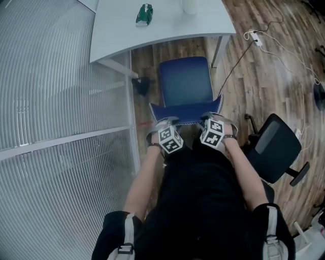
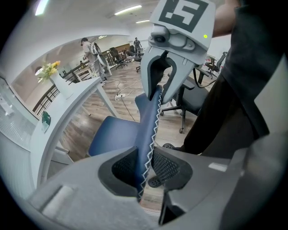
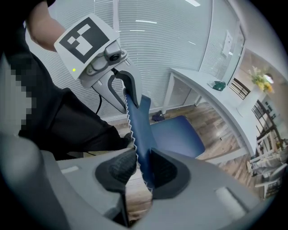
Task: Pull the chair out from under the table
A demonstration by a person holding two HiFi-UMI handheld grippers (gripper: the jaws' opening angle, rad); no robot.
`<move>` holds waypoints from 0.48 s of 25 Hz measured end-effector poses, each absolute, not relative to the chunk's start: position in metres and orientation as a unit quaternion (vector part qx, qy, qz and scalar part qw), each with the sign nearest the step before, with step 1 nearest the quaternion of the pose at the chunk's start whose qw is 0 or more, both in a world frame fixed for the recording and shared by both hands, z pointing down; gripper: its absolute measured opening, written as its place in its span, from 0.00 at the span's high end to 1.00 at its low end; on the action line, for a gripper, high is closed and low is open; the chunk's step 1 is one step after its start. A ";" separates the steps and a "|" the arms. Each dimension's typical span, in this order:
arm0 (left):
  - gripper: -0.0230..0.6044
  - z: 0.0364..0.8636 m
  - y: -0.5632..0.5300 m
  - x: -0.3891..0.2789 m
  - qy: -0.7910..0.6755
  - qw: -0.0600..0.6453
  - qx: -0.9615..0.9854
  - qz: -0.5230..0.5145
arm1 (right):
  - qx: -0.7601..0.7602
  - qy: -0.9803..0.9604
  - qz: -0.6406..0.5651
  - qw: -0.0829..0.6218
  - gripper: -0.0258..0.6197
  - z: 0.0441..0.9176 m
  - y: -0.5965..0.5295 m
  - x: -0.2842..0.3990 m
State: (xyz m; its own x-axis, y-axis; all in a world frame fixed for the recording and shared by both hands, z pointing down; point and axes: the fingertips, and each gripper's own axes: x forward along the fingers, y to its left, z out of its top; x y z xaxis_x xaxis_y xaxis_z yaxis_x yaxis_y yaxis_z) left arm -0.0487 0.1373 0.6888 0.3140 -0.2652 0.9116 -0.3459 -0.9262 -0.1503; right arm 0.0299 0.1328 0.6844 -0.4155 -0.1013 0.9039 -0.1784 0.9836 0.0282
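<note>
The blue chair's seat (image 1: 185, 84) stands out from the white table (image 1: 167, 28), only its far edge near the tabletop's rim. Its backrest (image 1: 187, 112), edged with white zigzag stitching, faces me. My left gripper (image 1: 163, 123) is shut on the backrest's top edge at the left, and my right gripper (image 1: 210, 120) is shut on it at the right. In the left gripper view the backrest (image 2: 150, 121) runs between the pads of the left gripper (image 2: 145, 168). The right gripper (image 3: 143, 173) clamps the backrest (image 3: 139, 126) in the right gripper view.
A glass wall with blinds (image 1: 51, 101) stands close on the left. A black office chair (image 1: 271, 147) stands just right of me. A power strip (image 1: 255, 36) and its cable lie on the wood floor. A green item (image 1: 144, 14) sits on the table, and a dark object (image 1: 142, 85) lies by its leg.
</note>
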 end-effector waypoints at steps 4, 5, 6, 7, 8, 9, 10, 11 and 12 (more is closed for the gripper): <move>0.80 0.687 0.152 -0.046 -0.179 0.037 0.816 0.549 | 0.081 -0.842 0.040 0.532 0.80 0.680 0.146 0.032; 0.80 0.686 0.152 -0.046 -0.178 0.036 0.816 0.549 | 0.084 -0.842 0.039 0.532 0.80 0.679 0.146 0.032; 0.80 0.685 0.152 -0.047 -0.177 0.035 0.816 0.549 | 0.086 -0.842 0.039 0.531 0.80 0.678 0.146 0.032; 0.80 0.684 0.151 -0.047 -0.175 0.035 0.816 0.550 | 0.088 -0.842 0.041 0.531 0.80 0.678 0.147 0.032; 0.80 0.683 0.151 -0.047 -0.173 0.037 0.816 0.551 | 0.089 -0.842 0.044 0.531 0.80 0.678 0.148 0.031; 0.80 0.683 0.153 -0.047 -0.170 0.038 0.816 0.551 | 0.090 -0.842 0.047 0.530 0.80 0.678 0.150 0.031; 0.80 0.683 0.154 -0.047 -0.167 0.041 0.816 0.551 | 0.091 -0.842 0.048 0.530 0.80 0.678 0.152 0.031; 0.80 0.683 0.156 -0.046 -0.165 0.043 0.817 0.551 | 0.092 -0.841 0.049 0.530 0.80 0.678 0.153 0.032; 0.80 0.683 0.158 -0.045 -0.163 0.044 0.818 0.550 | 0.093 -0.841 0.049 0.531 0.80 0.678 0.155 0.034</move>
